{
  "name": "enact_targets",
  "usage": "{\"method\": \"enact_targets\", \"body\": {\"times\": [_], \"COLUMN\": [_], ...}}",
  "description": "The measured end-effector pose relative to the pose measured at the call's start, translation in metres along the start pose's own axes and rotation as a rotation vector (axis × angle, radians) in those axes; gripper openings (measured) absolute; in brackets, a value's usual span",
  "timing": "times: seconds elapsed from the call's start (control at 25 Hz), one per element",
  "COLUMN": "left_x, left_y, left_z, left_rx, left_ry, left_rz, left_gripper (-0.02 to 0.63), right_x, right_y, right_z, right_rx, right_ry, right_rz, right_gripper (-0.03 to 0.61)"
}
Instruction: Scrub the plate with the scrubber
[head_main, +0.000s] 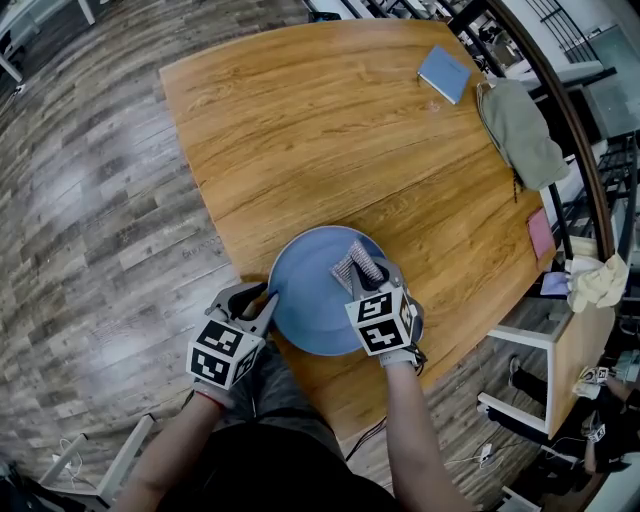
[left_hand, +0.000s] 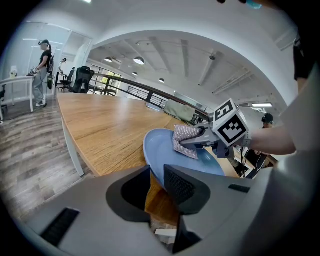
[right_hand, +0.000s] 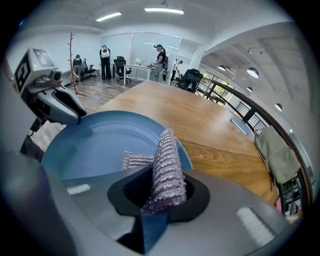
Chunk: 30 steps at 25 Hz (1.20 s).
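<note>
A round blue plate (head_main: 308, 292) lies at the near edge of the wooden table (head_main: 330, 130). My left gripper (head_main: 267, 301) is shut on the plate's left rim; in the left gripper view the rim (left_hand: 153, 159) runs between the jaws of the left gripper (left_hand: 156, 176). My right gripper (head_main: 366, 277) is shut on a grey-pink knitted scrubber (head_main: 356, 263) over the plate's right half. The right gripper view shows the scrubber (right_hand: 167, 165) standing upright between the jaws, one flap lying on the plate (right_hand: 100, 142). From the left gripper view the scrubber (left_hand: 186, 140) rests against the plate's face.
A blue notebook (head_main: 444, 73) and a grey-green cloth (head_main: 522, 130) lie at the table's far right. A pink item (head_main: 541, 234) sits by the right edge. A white side table with a crumpled cloth (head_main: 598, 282) stands to the right. People stand far off in the room (right_hand: 105, 60).
</note>
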<state>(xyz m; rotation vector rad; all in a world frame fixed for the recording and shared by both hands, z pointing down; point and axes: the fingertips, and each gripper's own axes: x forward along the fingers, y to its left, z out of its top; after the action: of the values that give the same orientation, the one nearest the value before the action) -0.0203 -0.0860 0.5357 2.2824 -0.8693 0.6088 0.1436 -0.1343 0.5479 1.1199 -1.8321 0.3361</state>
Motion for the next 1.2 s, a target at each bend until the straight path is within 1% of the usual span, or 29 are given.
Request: {"method": "enact_targets", "body": {"times": [0.28, 0.44, 0.52, 0.92, 1.2], "left_x": [0.0, 0.0, 0.0, 0.0, 0.0], "left_y": [0.001, 0.0, 0.0, 0.001, 0.001], "left_z": [0.0, 0.001, 0.002, 0.002, 0.0], "left_rx": [-0.001, 0.0, 0.0, -0.001, -0.006], "left_ry": [0.005, 0.008, 0.008, 0.0, -0.001], "left_rz": [0.0, 0.0, -0.001, 0.001, 0.002], "left_gripper": [0.079, 0.08, 0.08, 0.08, 0.08], "right_x": [-0.013, -0.02, -0.022, -0.021, -0.014], "right_y": [0.01, 0.021, 0.029, 0.067, 0.095], "right_z": [-0.016, -0.021, -0.021, -0.006, 0.013], "right_rx": [0.011, 0.016, 0.001, -0.062, -0.105], "right_ry": [0.021, 0.026, 0.028, 0.017, -0.049], "right_rz": [-0.012, 0.003, 0.017, 0.126, 0.213], "right_gripper": [0.069, 0.069, 0.069, 0.067, 0.069]}}
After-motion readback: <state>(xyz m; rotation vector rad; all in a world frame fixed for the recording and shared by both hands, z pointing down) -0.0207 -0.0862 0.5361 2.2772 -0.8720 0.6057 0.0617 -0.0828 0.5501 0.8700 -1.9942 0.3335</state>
